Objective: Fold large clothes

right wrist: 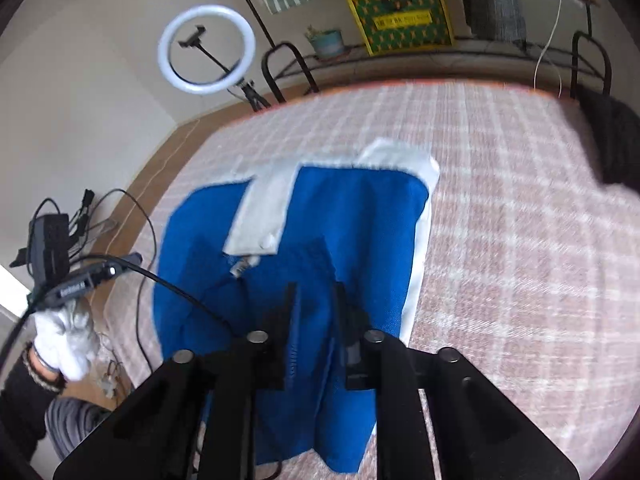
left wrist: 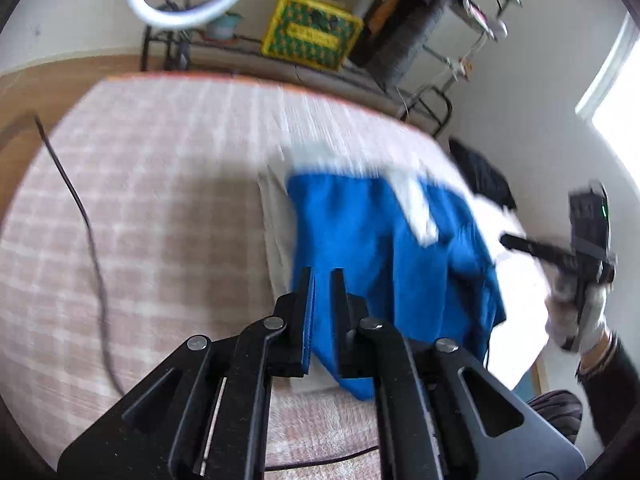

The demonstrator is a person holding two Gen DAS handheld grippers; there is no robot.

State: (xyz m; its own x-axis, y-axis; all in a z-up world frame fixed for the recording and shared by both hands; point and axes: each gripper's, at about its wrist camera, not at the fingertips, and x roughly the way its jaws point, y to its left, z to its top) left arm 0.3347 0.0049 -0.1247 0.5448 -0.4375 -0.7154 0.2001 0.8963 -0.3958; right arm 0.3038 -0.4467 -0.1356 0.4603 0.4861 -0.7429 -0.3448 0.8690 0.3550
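Now both released: left tool and right tool parted, nothing pinched. Blue-and-white garment half-folded on bed just ahead of tips. Risk: snagging fabric while pulling away, undoing fold.

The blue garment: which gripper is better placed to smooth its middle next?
Probably the right gripper: it hovers above the middle of the blue garment, while the left gripper is over one edge.
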